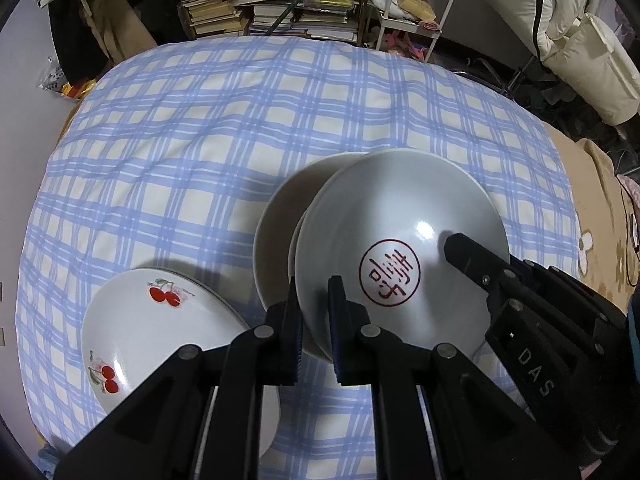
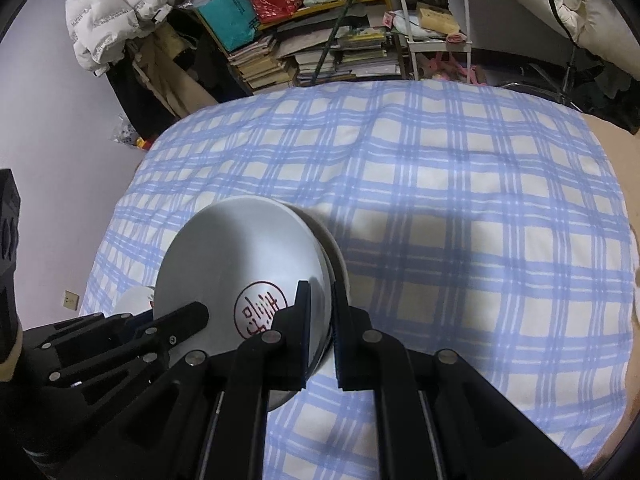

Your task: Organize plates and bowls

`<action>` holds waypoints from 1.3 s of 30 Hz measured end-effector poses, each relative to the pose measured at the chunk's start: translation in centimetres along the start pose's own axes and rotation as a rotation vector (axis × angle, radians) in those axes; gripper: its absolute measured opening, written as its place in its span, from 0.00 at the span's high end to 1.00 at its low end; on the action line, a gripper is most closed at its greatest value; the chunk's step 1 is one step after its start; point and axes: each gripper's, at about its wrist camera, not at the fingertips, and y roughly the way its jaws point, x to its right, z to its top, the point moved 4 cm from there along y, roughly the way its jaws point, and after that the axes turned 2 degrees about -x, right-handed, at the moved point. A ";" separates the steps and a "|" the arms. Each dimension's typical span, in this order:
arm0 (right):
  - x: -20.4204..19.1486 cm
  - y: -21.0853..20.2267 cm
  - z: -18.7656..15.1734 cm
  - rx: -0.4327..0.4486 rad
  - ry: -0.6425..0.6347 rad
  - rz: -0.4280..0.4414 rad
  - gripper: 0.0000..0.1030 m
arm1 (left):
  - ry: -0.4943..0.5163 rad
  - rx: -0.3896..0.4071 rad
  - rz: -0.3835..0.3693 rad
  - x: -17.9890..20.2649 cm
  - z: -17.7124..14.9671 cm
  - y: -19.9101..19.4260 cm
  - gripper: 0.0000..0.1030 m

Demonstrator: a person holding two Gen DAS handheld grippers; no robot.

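From my remote station I find both tools closed on the same stack of white bowls (image 1: pixel 400 216), which hangs tilted above the blue checked cloth (image 1: pixel 180 128). My left gripper (image 1: pixel 316 320) has its jaws nearly together, pinching the stack's near left rim, one pad inside the top bowl and one outside. My right gripper (image 2: pixel 320 320) is narrowed the same way on the opposite rim, and its black fingers (image 1: pixel 472 256) reach into the left camera's view beside the red seal (image 1: pixel 390 272) printed in the top bowl. At least two more bowls nest beneath the top one, their rims showing offset on the left. A plate with cherries (image 1: pixel 160 320) lies on the cloth just left of the stack, apart from it. Shelves of books (image 1: pixel 272 8) stand behind the bed.
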 end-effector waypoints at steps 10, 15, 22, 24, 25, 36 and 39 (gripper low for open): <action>-0.3 0.6 0.8 0.032 -0.059 0.039 0.88 | -0.021 0.010 0.019 -0.8 0.2 0.3 0.88; -1.4 0.9 1.1 0.047 -0.125 0.024 0.84 | -0.002 0.020 0.056 -1.3 0.0 0.3 0.89; -1.4 1.0 1.4 0.046 -0.108 0.044 0.83 | -0.044 0.029 0.068 -3.2 0.2 0.1 0.89; -1.3 0.8 1.6 0.056 -0.098 0.059 0.83 | -0.059 0.023 0.050 -3.6 0.2 0.0 0.89; -1.2 0.6 1.7 0.066 -0.093 0.067 0.83 | -0.061 0.025 0.044 -3.7 0.2 -0.1 0.89; 1.5 -1.0 1.7 0.061 -0.013 0.043 0.48 | -0.089 0.030 0.086 -6.2 0.5 0.0 0.85; 2.7 -1.2 1.1 0.036 0.009 0.028 0.31 | -0.085 0.026 0.079 -6.4 0.6 0.1 0.82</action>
